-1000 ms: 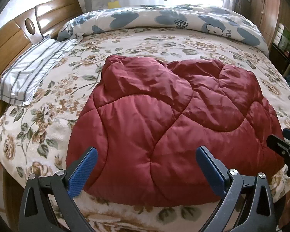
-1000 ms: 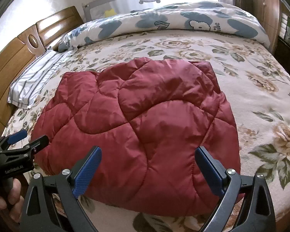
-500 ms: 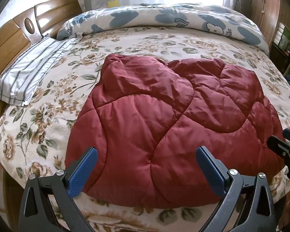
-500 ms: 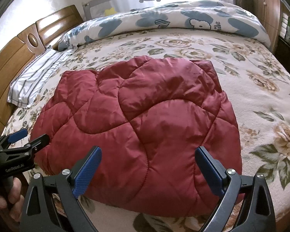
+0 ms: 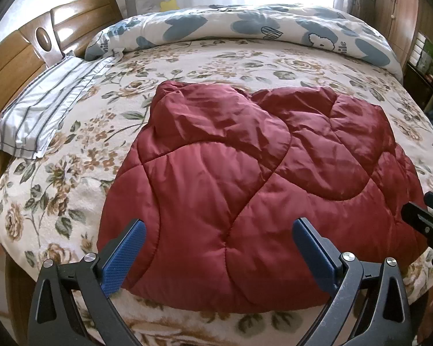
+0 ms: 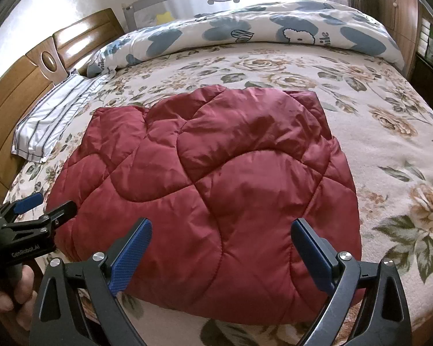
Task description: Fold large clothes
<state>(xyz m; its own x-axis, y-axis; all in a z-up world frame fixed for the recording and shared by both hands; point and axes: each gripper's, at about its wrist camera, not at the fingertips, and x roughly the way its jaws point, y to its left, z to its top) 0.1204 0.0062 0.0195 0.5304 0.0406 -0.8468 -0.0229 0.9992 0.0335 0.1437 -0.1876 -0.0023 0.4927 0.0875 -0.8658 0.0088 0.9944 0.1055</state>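
Both tongs, left (image 5: 216, 252) and right (image 6: 220, 252), gape wide and empty just short of the jacket's (image 5: 245, 173) near edge. The folded red jacket lies mid-bed (image 5: 72, 173); beyond it, a duvet (image 5: 245, 26).

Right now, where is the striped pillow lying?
In both wrist views the striped pillow lies at the bed's left edge against the wooden headboard, left of the red quilted garment.
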